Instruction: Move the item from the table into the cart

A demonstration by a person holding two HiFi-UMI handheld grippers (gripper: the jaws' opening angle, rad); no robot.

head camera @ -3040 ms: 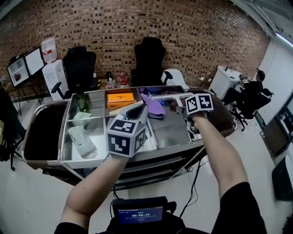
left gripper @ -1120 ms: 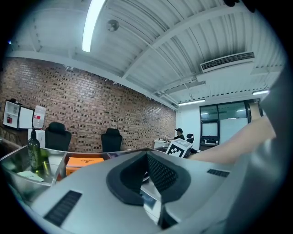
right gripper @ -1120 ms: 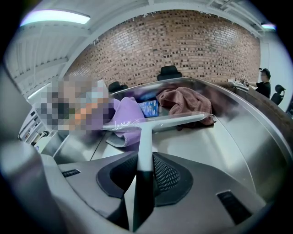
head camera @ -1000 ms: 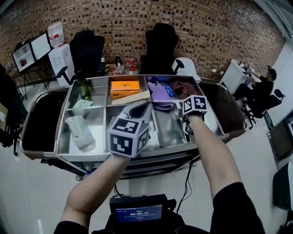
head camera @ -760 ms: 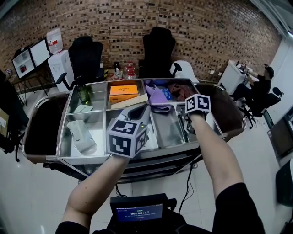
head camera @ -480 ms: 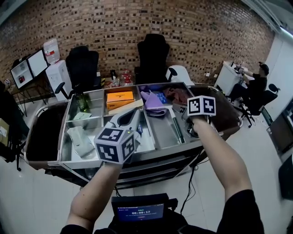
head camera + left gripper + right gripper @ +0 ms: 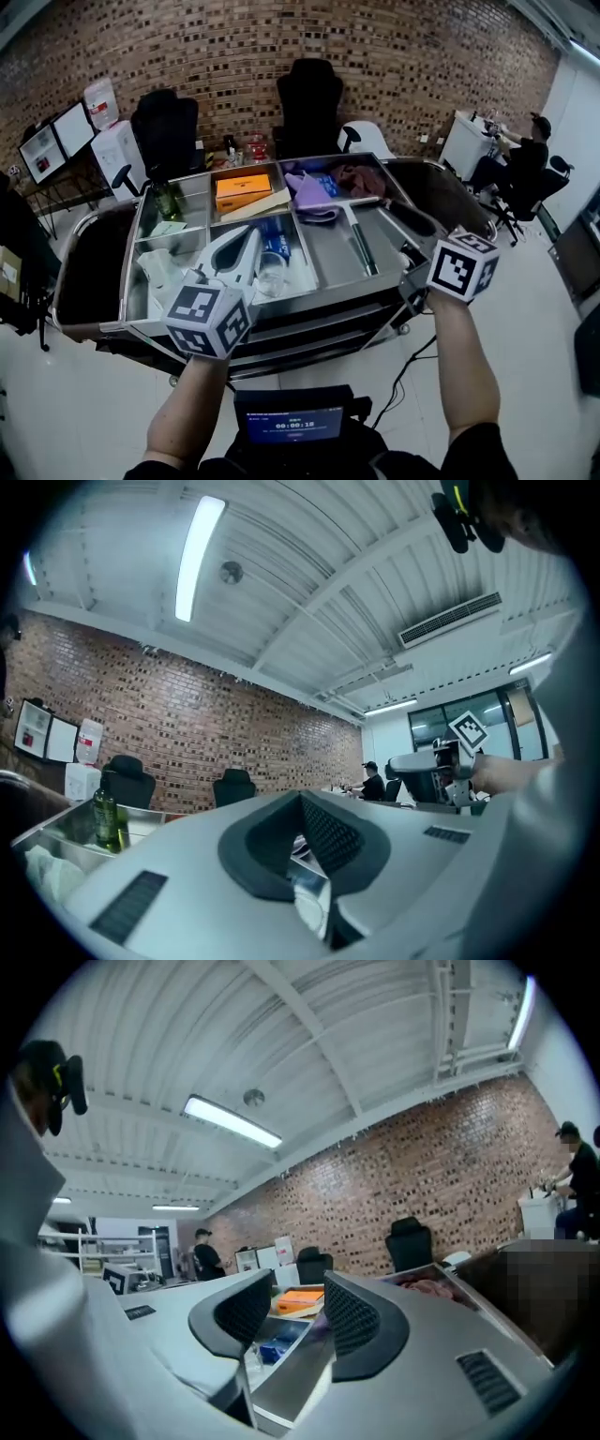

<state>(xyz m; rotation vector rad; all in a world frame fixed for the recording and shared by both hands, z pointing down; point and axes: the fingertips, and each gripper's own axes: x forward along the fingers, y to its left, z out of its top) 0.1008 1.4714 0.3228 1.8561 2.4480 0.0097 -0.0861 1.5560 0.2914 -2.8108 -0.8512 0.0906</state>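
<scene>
The steel cart [image 7: 309, 302] has several open compartments. They hold an orange box [image 7: 244, 190], a purple cloth [image 7: 314, 190], a blue packet [image 7: 275, 246], a clear cup [image 7: 272, 275] and a long black tool [image 7: 359, 253]. My left gripper [image 7: 246, 239] hangs over the cart's front left part, jaws shut, with nothing seen held. In the left gripper view its pads [image 7: 337, 836] meet in a line. My right gripper [image 7: 414, 264] is off the cart's front right corner and open. Between its jaws [image 7: 286, 1321] only the cart shows.
A green bottle [image 7: 169, 200] and a pale bag [image 7: 159, 267] sit in the left compartments. Black office chairs [image 7: 309, 103] stand behind the cart by the brick wall. A person sits at a desk [image 7: 473, 141] far right. A screen [image 7: 292, 424] is below me.
My right gripper has drawn back from over the cart's right compartment to outside its front right corner. My left gripper has slid toward the front left.
</scene>
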